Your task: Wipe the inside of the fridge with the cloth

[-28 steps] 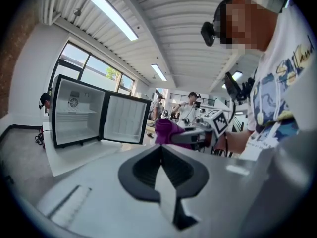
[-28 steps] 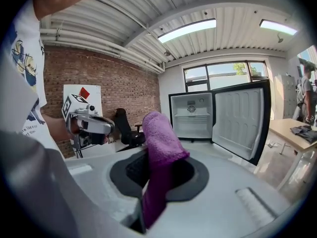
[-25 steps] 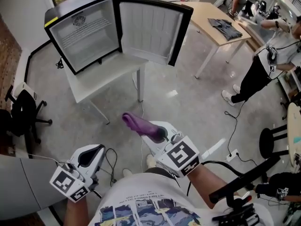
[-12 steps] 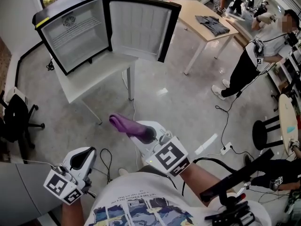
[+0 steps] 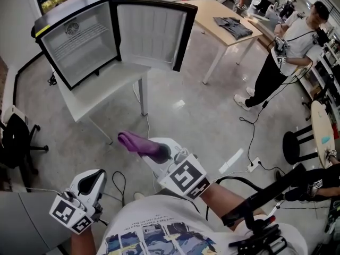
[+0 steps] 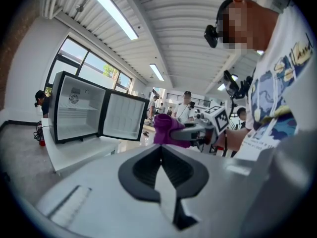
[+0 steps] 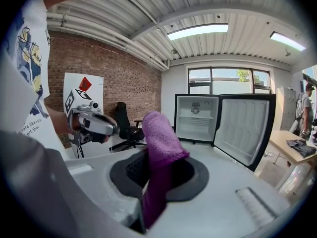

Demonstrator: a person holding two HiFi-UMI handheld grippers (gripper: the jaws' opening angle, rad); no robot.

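**A:** Where's the cloth?

**B:** The purple cloth (image 7: 157, 133) is clamped in the right tongs (image 5: 162, 153) and stands up out of them as a thick, fuzzy wad. The left tongs (image 6: 161, 165) are closed on nothing, low at the person's side.

**A:** And the fridge?

**B:** The fridge (image 5: 69, 41) sits on a white tabletop (image 5: 101, 89), well ahead of both tongs, with its door (image 5: 151, 31) swung wide open. I'd say no wiping has begun, and the step now is bringing the cloth over.

**A:** How do you do that well?

**B:** Come in square to the opening and lead with the soft free end, not the hard tips. The lining looks like smooth white plastic, so long flat passes should suit the walls. There's a thin wire shelf (image 5: 74, 42), so work above it and then below it. The door's inner panel has moulded upright ribs, and the pile needs pushing into those grooves. The cloth looks floppy, so press with the part nearest the grip.
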